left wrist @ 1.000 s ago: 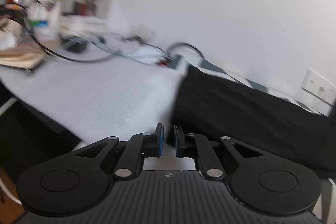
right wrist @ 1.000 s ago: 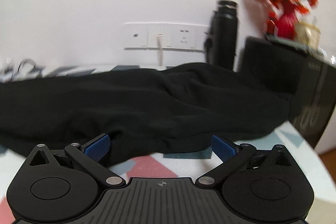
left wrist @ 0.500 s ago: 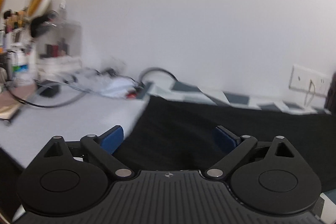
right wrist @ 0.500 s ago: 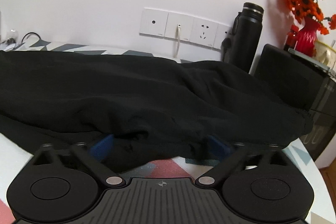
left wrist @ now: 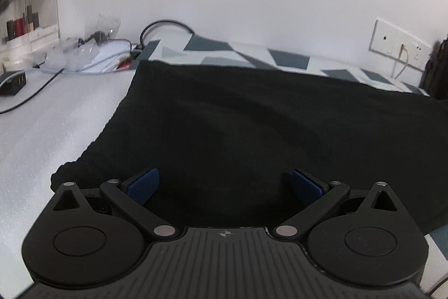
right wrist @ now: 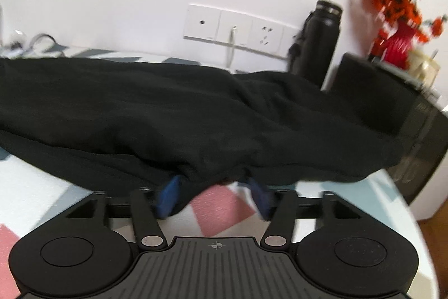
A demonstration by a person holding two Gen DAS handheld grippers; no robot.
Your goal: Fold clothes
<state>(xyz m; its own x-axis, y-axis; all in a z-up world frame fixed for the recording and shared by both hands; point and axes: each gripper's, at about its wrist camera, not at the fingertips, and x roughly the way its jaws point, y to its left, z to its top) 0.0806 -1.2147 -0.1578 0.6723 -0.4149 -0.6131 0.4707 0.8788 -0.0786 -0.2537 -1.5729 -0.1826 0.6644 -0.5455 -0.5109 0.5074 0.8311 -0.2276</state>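
From my seat at the remote station, I see the black soft fabric garment (left wrist: 252,125) spread long across the tabletop (left wrist: 56,125), partly on a plain white-grey covering and partly on a cloth with grey, teal and pink geometric patches (right wrist: 221,212). My left hand-held gripper (left wrist: 224,187) sits over the garment's near-left corner with its blue pads spread wide and nothing between them. My right hand-held gripper (right wrist: 215,194) is at the near hem, its pads partly drawn in on either side of a bunched lip of fabric; the view is blurred, so I cannot tell whether the pinch has actually closed on cloth.

My main worry is that the right side catches only the top layer of that rumpled hem. I judge a lift would then peel the layers apart and leave a crooked fold. The pads could also nip the patterned cloth underneath and drag it along with the garment.

On the left, the spread pads lie flat over dark fabric with no raised edge to bite, so I think a closing move may slide off.

At the far right the garment runs up beside a tall black metal flask (right wrist: 322,44) and a dark box (right wrist: 392,91). Beyond them stands a red vase of orange flowers (right wrist: 397,16). A wide sweep of cloth could knock the flask over.
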